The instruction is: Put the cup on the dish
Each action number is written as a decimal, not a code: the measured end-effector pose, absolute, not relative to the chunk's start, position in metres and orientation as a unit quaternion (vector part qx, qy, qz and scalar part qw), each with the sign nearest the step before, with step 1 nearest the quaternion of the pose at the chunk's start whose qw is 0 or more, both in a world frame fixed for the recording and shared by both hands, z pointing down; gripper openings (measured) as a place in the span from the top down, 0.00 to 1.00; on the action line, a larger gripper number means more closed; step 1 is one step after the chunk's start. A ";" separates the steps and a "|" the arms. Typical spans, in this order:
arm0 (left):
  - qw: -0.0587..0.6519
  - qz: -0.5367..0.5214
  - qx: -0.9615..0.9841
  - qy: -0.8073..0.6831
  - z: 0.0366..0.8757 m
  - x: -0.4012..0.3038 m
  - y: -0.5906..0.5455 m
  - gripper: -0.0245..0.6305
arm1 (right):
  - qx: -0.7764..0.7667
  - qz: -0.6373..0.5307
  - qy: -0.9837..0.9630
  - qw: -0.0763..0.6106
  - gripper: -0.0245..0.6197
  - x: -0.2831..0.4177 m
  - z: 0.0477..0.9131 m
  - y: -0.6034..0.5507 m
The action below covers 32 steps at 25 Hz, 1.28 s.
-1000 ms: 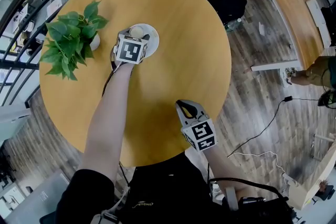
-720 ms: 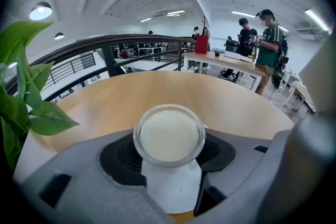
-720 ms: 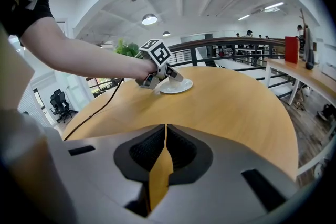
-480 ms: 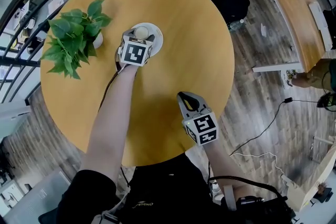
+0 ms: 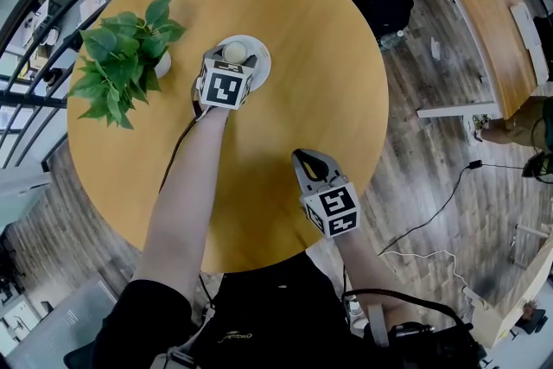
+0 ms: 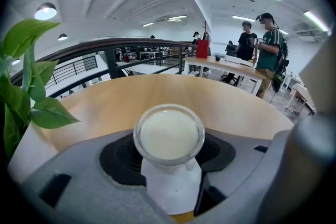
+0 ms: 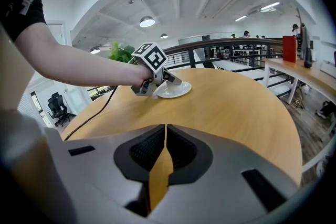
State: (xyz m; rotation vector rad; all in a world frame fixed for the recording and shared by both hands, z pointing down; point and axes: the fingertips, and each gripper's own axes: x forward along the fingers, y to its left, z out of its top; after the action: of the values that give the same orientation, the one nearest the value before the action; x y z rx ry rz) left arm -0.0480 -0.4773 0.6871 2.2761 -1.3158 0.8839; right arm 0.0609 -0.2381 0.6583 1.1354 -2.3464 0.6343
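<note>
Clear glass cup (image 6: 169, 136): round-rimmed, upright and nearly full of a creamy white liquid. In the head view it stands inside the rim of the dish, a little off centre.
Round white ceramic dish (image 5: 262, 69): it lies flat on the bench, with the cup over it. Its right part is bare, and the near part is covered by the gripper.
Left gripper (image 5: 232, 63): its fingers are closed round the cup, with a dark pad (image 6: 118, 157) against each side. They are parted only as wide as the cup itself. The gripper slopes down towards the dish.
Contact: the fingers hide the cup's foot, so I cannot tell whether it rests on the dish or hangs just above it.
Done: as I judge it, the carrying is over, since the cup is at its place and level with nothing spilt.
Left to do: settle the cup if it is not down yet, open the fingers and draw the gripper back without tipping the full cup.
Right gripper (image 5: 307, 168): its fingers are drawn together with only a thin slit between them, and they hold nothing. It is over the near side of the bench, well apart from the dish, and has no part in this step.
Round light-wood bench (image 5: 294, 39): it carries nothing else except the plant.
Green leafy potted plant (image 5: 121, 65): it stands just left of the dish, and its leaves are close enough to the left gripper to mind on the way out.
</note>
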 end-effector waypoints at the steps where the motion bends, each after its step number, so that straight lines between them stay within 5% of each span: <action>1: 0.181 0.311 0.808 -0.466 0.687 -0.048 -0.477 0.56 | 0.412 0.231 -0.852 0.227 0.95 0.061 0.659 -0.238; 32: 0.209 0.284 0.817 -0.456 0.672 -0.058 -0.448 0.49 | 0.414 0.217 -0.855 0.225 0.95 0.058 0.642 -0.228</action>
State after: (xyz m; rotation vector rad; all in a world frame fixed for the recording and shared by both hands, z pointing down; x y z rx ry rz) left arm -0.0584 -0.4481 0.6723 2.2725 -1.2696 0.7914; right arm 0.0576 -0.2278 0.6424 1.1430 -2.3567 0.5985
